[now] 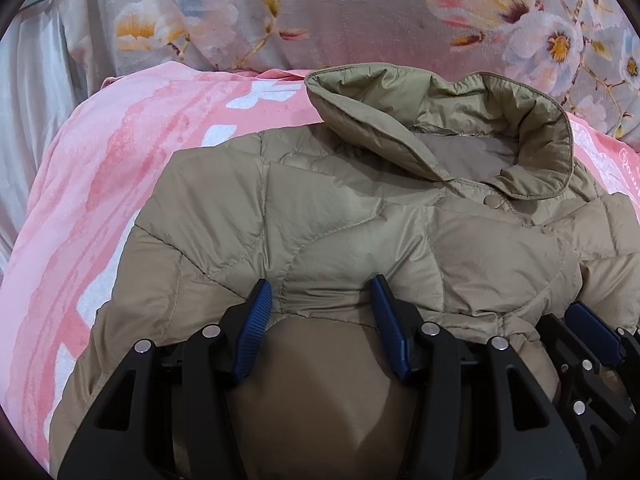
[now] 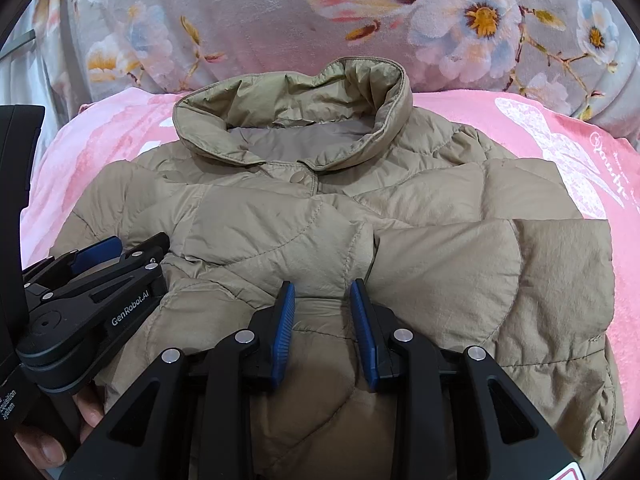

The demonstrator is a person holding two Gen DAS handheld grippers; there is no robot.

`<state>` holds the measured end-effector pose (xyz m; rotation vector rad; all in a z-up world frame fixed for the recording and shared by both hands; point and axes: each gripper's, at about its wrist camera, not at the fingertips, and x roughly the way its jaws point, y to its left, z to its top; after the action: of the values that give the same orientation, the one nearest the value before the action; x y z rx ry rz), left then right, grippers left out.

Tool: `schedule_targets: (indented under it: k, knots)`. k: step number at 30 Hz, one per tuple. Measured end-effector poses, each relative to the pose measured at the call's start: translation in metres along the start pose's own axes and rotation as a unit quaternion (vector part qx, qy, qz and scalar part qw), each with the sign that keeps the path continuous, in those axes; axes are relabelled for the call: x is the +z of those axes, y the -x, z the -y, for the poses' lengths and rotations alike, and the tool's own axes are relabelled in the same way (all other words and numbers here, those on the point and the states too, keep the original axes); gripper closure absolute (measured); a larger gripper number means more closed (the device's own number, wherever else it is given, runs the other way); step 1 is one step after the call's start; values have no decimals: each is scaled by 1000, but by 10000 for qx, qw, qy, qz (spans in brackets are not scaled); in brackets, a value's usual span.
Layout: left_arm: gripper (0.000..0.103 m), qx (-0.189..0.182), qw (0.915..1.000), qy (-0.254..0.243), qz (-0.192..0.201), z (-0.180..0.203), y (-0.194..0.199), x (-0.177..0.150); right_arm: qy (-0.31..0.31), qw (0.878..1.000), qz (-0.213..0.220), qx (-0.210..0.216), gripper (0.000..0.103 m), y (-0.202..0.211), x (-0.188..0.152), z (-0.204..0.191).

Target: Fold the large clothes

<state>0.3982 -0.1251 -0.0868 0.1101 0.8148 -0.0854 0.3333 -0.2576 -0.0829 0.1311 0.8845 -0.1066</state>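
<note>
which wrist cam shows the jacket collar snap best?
Right wrist: the snap sits near centre, facing the lens under the collar. In the left wrist view the same snap is off to the right, smaller and seen obliquely.

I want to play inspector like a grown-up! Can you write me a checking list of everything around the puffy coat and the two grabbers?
Surface: pink blanket with white patterns, spread under the coat.
Job's things: tan quilted jacket lying front up, collar standing open at the far end, top snap fastened; lower part seems folded up toward the grippers.
Clutter: nothing seen.
Grippers: left gripper open, fingers resting on a jacket fold; right gripper open, narrower gap, also on the fold. They sit side by side.
Cables: nothing seen.
Surroundings: grey floral blanket behind; pale curtain-like cloth at far left.
</note>
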Motion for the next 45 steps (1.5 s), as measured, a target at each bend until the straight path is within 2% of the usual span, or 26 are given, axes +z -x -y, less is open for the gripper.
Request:
schedule_targets:
  k: [24, 26, 27, 29, 32, 34, 35, 38, 39, 41, 42, 43, 44, 45]
  knots:
    - [53, 81, 9999, -75, -22, 2, 0, 1, -83, 9999, -6, 65, 73, -1, 1, 2]
    - [51, -84, 10000, 29, -17, -3, 1, 2, -163, 9997, -23, 199, 73, 0, 3, 6]
    - [47, -217, 9997, 90, -22, -7, 3, 4, -212, 9994, -25, 286, 72, 1, 4, 7]
    - [46, -626, 9975, 269, -176, -20, 11, 15, -277, 9985, -87, 461, 69, 5, 9, 14]
    - [43, -1047, 9922, 675, 44, -38, 32, 48, -403, 9981, 169, 425, 55, 19, 32, 26]
    - [27, -998, 9910, 871, 190, -42, 34, 72, -740, 9956, 345, 456, 49, 18, 54, 41]
    - [27, -1038, 9901, 935, 141, -43, 29, 84, -956, 9934, 338, 542, 49, 12, 64, 48]
    - [28, -1317, 9836, 1158, -430, -41, -13, 112, -1743, 9821, 71, 706, 49, -22, 85, 75]
    - [35, -1271, 9815, 1289, -617, -41, -30, 116, -1930, 9783, -107, 752, 51, -39, 90, 82]
    - [54, -1279, 9778, 1387, -908, -37, -55, 116, -2060, 9739, -307, 902, 73, -58, 92, 86]
    - [75, -1375, 9736, 1455, -1100, -36, -67, 112, -2065, 9716, -430, 1073, 95, -66, 91, 86]
    - [88, -1472, 9705, 1492, -1190, -36, -72, 108, -2001, 9726, -391, 1115, 97, -65, 89, 84]
    - [88, -1539, 9693, 1501, -1197, -36, -73, 101, -1829, 9772, -221, 1053, 97, -58, 87, 82]
    - [90, -1514, 9726, 1410, -1064, -37, -70, 96, -1660, 9813, -104, 968, 98, -54, 85, 79]
